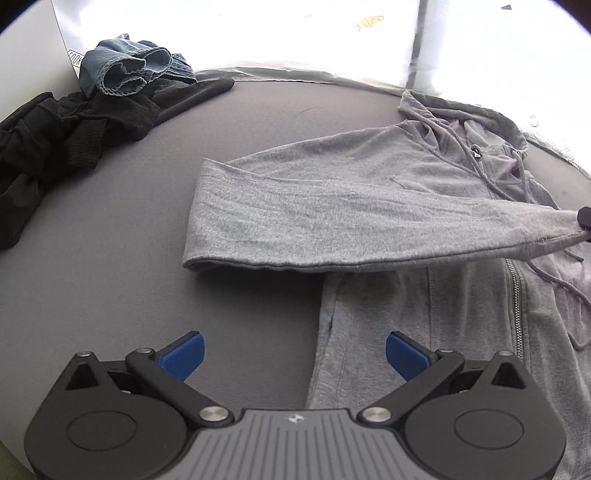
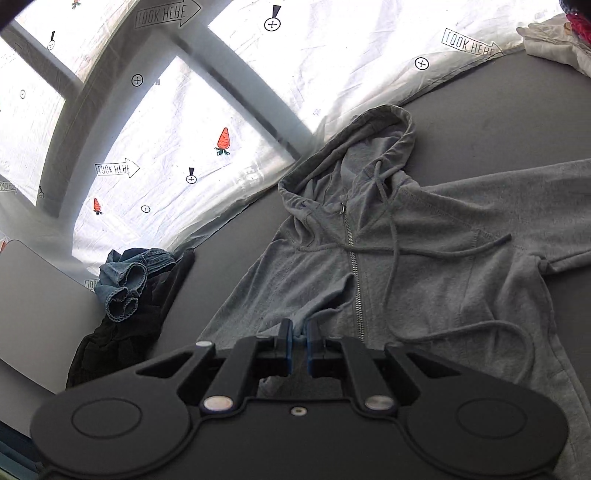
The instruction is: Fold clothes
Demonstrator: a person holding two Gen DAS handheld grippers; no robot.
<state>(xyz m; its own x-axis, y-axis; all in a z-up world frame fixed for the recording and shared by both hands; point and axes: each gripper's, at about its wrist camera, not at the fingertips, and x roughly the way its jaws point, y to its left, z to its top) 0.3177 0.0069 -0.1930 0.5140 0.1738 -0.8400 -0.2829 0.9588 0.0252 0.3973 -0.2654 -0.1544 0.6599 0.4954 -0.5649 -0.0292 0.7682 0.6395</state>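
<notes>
Grey hoodie (image 2: 424, 258) lies zipped on the surface (image 1: 110, 258); right claw (image 2: 298, 343) pinches its sleeve cuff (image 2: 301, 325); left claw (image 1: 294, 354) hovers open, empty.

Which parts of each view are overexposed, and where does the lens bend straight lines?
Left wrist view: the backlit sheet is blown out to white; the table bulges. Right wrist view: the window bars curve; the sheet's prints stay legible.
</notes>
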